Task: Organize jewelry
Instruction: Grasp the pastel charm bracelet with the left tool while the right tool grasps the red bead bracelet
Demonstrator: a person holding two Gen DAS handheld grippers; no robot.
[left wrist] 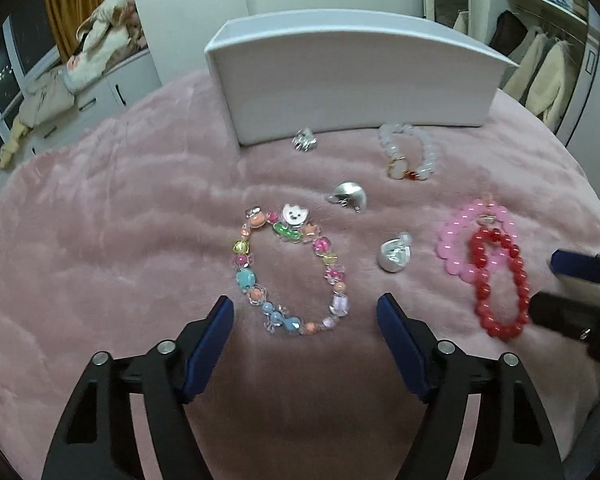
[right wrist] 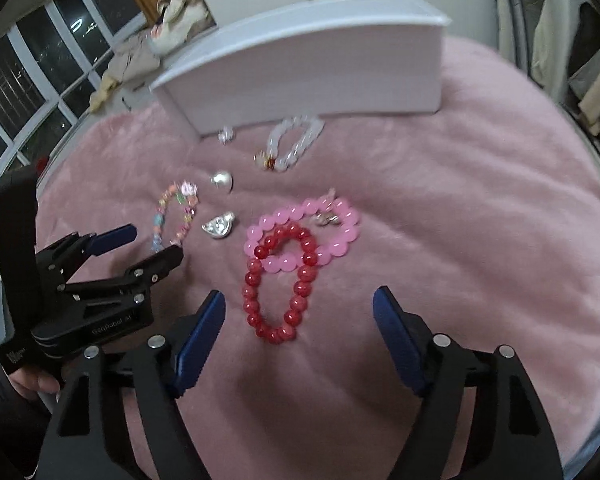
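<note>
Hovering both grippers, jaws apart and holding nothing: left gripper (left wrist: 305, 310) straddling multicolour bracelet (left wrist: 290, 272), right gripper (right wrist: 299, 304) over red bracelet (right wrist: 280, 284) on pink blanket (left wrist: 100, 220), likely pre-grasp for white box (left wrist: 352, 76).

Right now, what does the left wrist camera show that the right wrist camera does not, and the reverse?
Only the left wrist view shows the multicolour bracelet's beads and white bear charm clearly, just ahead of the open left gripper.

Only the right wrist view shows the left gripper's whole black body, with a hand holding it.

Both show the white box, the white bead bracelet, three silver pieces, and the red bracelet overlapping the pink bracelet on the pink blanket.
</note>
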